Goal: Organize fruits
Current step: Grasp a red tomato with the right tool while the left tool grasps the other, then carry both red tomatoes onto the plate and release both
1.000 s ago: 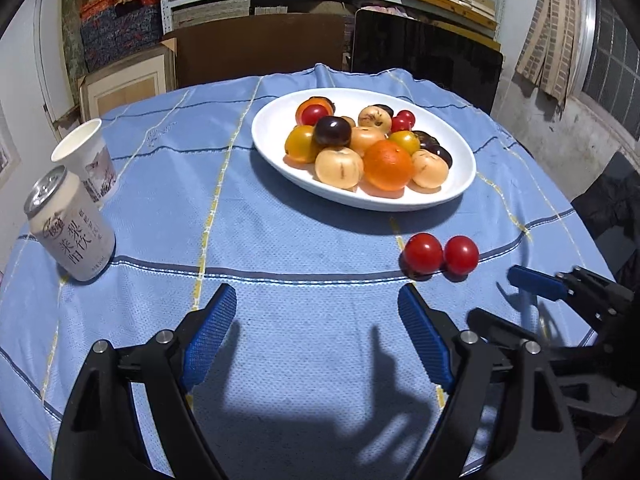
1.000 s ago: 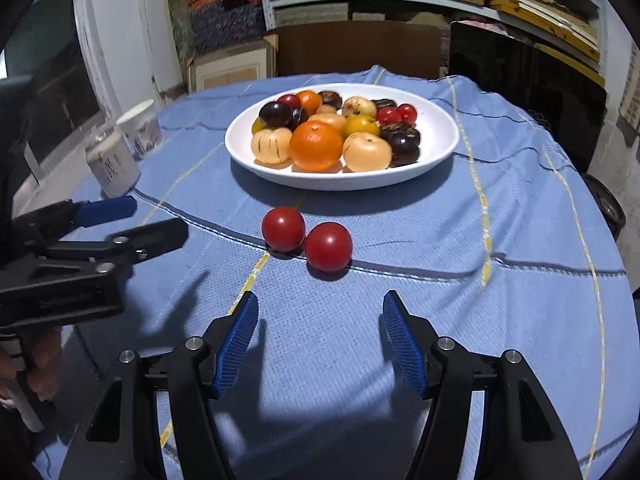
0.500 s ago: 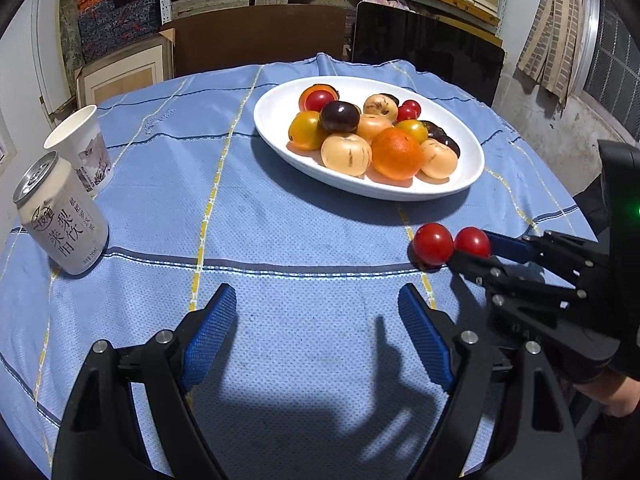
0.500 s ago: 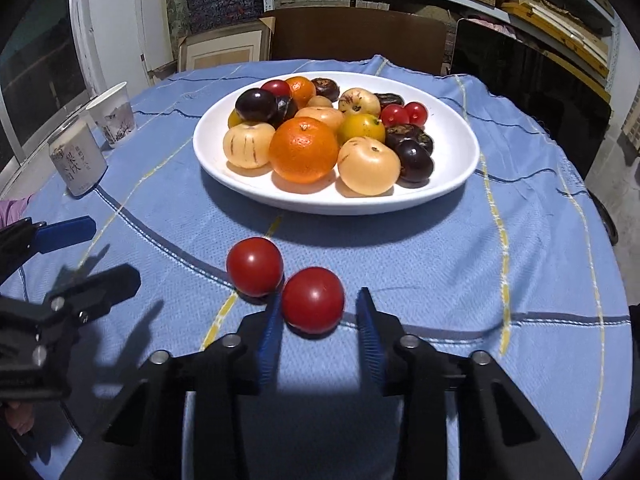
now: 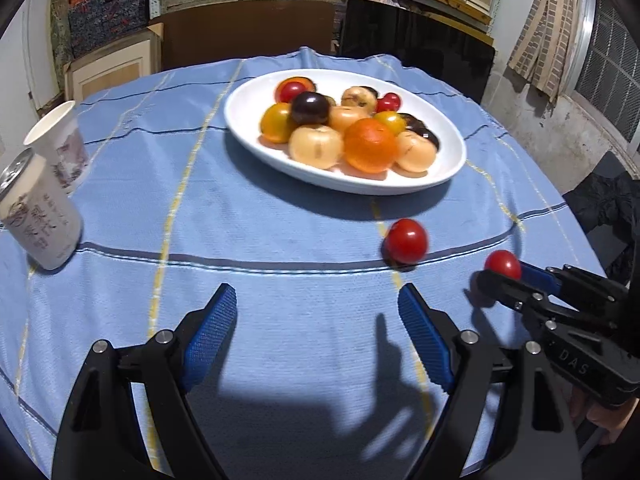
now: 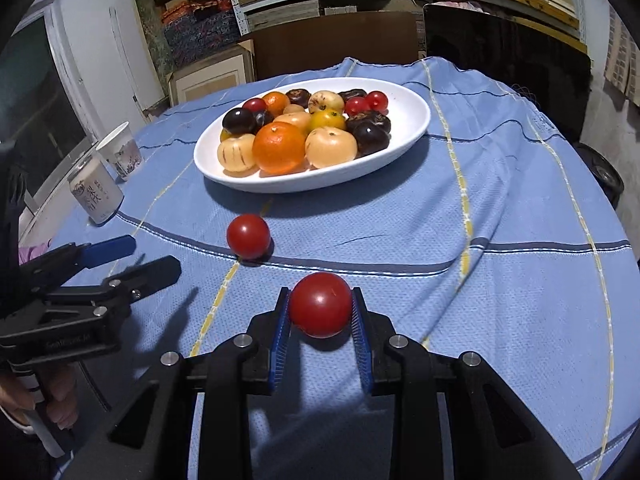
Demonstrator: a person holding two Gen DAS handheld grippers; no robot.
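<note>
A red tomato (image 6: 320,305) is pinched between the jaws of the right gripper (image 6: 320,314), just above the surface. It should be carried gently to the white plate (image 6: 412,118) and released low. The left gripper (image 5: 316,336) is spread, empty.

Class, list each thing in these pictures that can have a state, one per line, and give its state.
Right gripper: shut on a red tomato.
Held red tomato: clamped between the blue pads.
Left gripper: open, holding nothing.
Second red tomato: loose on the blue cloth.
White oval plate: heaped with fruit.
White drink can: upright.
Paper cup: upright.
</note>
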